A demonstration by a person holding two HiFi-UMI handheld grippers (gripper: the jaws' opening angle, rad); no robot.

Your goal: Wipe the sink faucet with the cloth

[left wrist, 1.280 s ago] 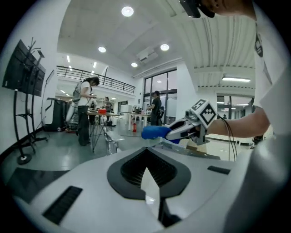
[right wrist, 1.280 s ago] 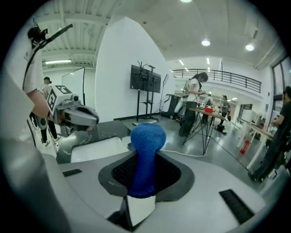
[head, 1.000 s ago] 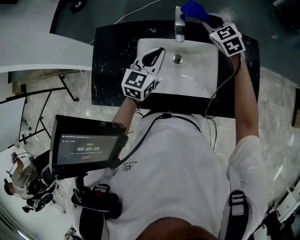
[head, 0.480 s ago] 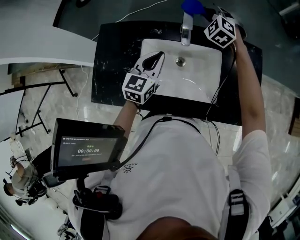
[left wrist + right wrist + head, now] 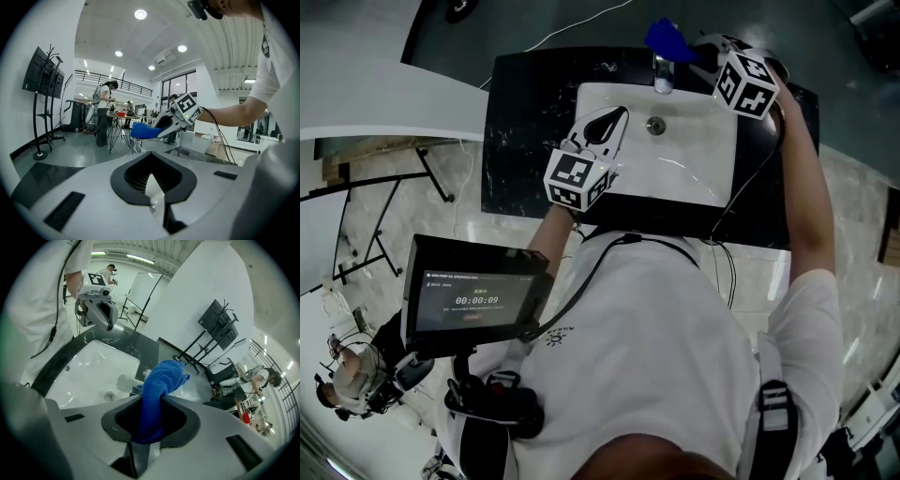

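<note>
Cloth (image 5: 157,390): blue, bunching between the jaws of the right gripper (image 5: 692,49), which are pinching it. Its loose end is sticking out past the tips.
Cloth position: sitting at the back rim of the sink (image 5: 712,178), just beside the faucet (image 5: 663,73); I cannot tell whether the two are touching.
Left gripper (image 5: 617,111): jaws are pressing together on nothing; it is hanging over the sink's left side, well apart from the faucet.
Head view alone: showing the black counter (image 5: 525,122) around the sink and the screen (image 5: 473,298) at the person's chest.
Right gripper view alone: showing the cloth's fold sitting deep between the pads.
Left gripper view alone: showing the closed tips and a bystander (image 5: 103,112) standing far behind.
Count: one cloth, one faucet, one sink, one drain (image 5: 655,125), two grippers, one screen.
</note>
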